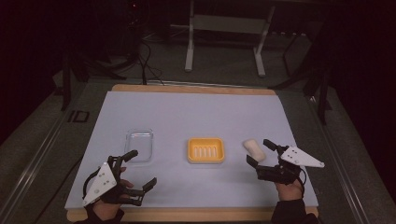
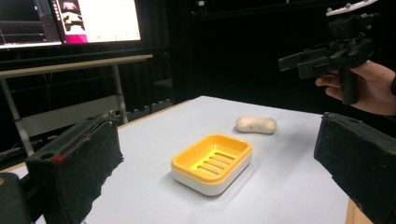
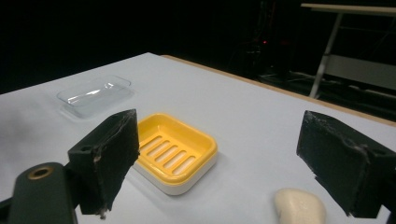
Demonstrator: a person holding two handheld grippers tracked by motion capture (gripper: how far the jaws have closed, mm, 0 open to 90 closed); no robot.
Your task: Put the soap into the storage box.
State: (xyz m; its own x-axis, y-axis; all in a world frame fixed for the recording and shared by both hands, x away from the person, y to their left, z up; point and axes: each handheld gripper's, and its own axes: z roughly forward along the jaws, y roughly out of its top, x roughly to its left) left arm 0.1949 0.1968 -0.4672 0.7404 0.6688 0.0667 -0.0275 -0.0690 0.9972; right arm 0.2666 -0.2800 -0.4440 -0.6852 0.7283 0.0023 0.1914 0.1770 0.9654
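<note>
Because the pale oval bar of soap [image 1: 253, 149] lies on the white table cover [image 1: 196, 112] just beside the yellow slotted soap dish [image 1: 206, 150], the right gripper [image 1: 259, 153] hangs close to it, jaws wide apart, holding nothing. I think it means to pick up the soap. Near the clear plastic lid [image 1: 139, 145], the left gripper [image 1: 141, 169] waits, wide open and empty too.

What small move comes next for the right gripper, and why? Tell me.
Probably ease the right gripper forward and down so its open jaws straddle the soap bar. The bar lies loose on the table just ahead of it, beside the empty yellow soap dish, not yet between the pads.
</note>
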